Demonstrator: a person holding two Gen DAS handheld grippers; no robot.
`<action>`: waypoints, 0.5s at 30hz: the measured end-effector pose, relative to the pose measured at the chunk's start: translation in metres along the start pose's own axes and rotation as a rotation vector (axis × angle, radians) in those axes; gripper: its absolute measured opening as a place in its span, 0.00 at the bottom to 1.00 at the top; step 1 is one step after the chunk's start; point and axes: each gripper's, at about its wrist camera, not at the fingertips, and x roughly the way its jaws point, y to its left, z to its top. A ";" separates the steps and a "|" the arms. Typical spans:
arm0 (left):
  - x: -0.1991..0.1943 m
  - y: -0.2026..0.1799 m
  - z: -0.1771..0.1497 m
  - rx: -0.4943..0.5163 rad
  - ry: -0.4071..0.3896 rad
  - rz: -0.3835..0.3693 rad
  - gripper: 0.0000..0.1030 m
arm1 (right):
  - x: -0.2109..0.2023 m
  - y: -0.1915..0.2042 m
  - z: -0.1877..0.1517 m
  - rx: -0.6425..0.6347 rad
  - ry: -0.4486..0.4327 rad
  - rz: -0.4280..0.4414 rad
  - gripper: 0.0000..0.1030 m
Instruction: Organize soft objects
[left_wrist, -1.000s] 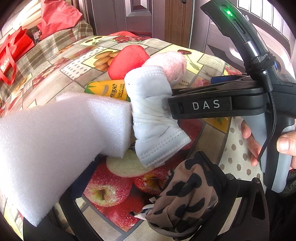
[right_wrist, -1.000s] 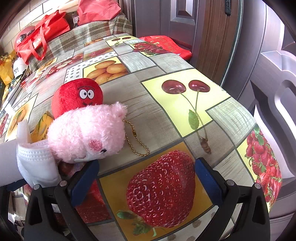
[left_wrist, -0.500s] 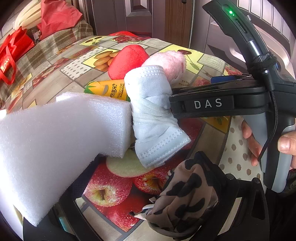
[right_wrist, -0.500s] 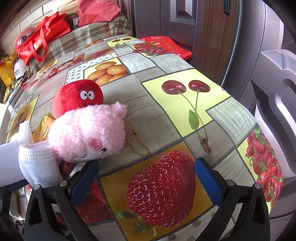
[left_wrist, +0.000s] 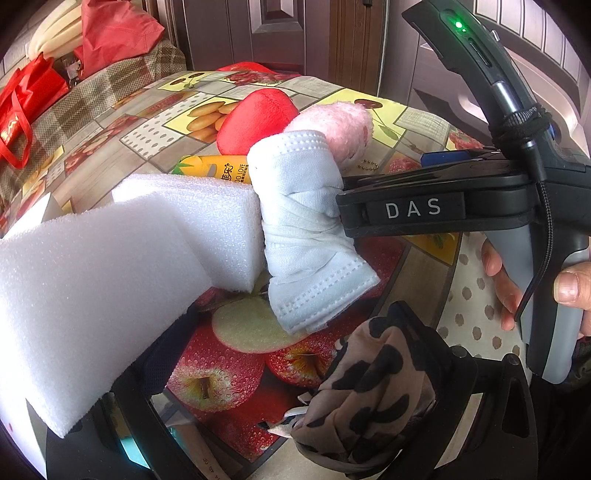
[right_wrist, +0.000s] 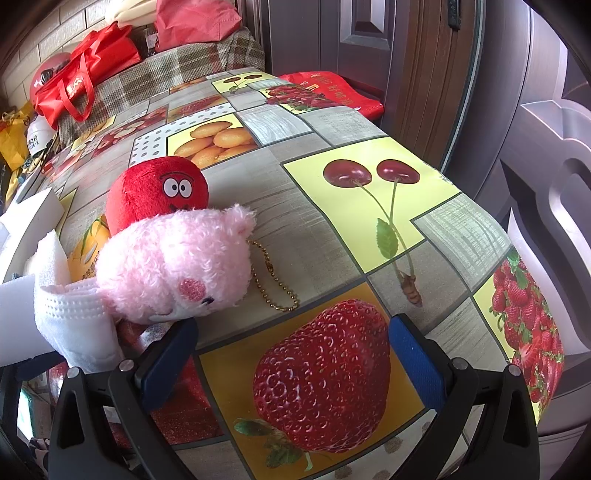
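We hold the white foam block (left_wrist: 92, 295) and a spotted cloth (left_wrist: 373, 391) in our left fingers (left_wrist: 280, 373) at the frame's bottom, so let's slide our wide, empty right fingers (right_wrist: 291, 354) gently around the pink plush (right_wrist: 173, 266) at middle left of the bench (right_wrist: 332, 125).

Soft daylight fills both my views, bright and even, with only faint shadows. My white foam block (left_wrist: 85, 295) nearly blows out at the left of the left view. The glossy fruit-print tablecloth (right_wrist: 332, 221) shows mild sheen. Fisheye bending curves the edges; corners vignette black. Focus is sharp.
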 end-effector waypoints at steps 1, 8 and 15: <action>0.000 0.000 0.000 0.000 0.000 0.000 0.99 | 0.000 0.000 0.000 0.000 -0.001 0.000 1.00; 0.000 0.000 0.000 0.000 0.001 0.000 0.99 | 0.000 0.000 0.000 -0.001 -0.002 0.000 1.00; 0.000 0.000 0.000 0.000 0.001 0.000 0.99 | 0.000 0.000 0.000 -0.002 -0.003 -0.001 1.00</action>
